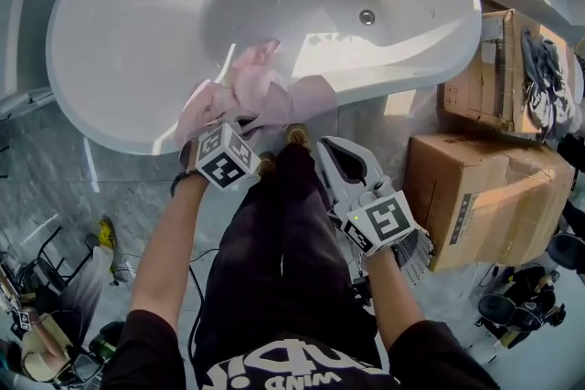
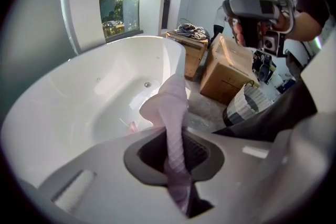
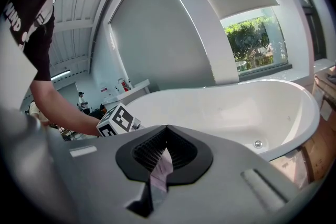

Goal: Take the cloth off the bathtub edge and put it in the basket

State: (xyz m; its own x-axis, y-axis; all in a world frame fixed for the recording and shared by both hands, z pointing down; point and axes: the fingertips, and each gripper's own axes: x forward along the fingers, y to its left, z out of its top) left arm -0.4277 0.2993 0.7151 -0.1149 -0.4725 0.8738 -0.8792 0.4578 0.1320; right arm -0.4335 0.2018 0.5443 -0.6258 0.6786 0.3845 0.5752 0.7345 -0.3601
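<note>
While the left hand-held gripper [image 2: 176, 157] has its jaws pressed together on a twisted fold of the pink cloth [image 2: 170, 97], pinching it between the ribbed pads, the rest of the cloth lies bunched over the near edge of the bathtub [image 1: 110, 128], one part spilling inward toward the basin; the right hand-held gripper [image 1: 331, 146] hangs just to the right of it with jaws pressed together and, as far as shows, nothing in them. The cloth looks light, soft and limp, so it should lift without effort but will trail and sag; a pinch through a thick bunched fold, as here, seems safer than one on a thin corner; a loose end may drag along the smooth rim. The basket [image 2: 247, 105], striped, stands on the floor to the right, just beside a cardboard box [image 1: 484, 196].
</note>
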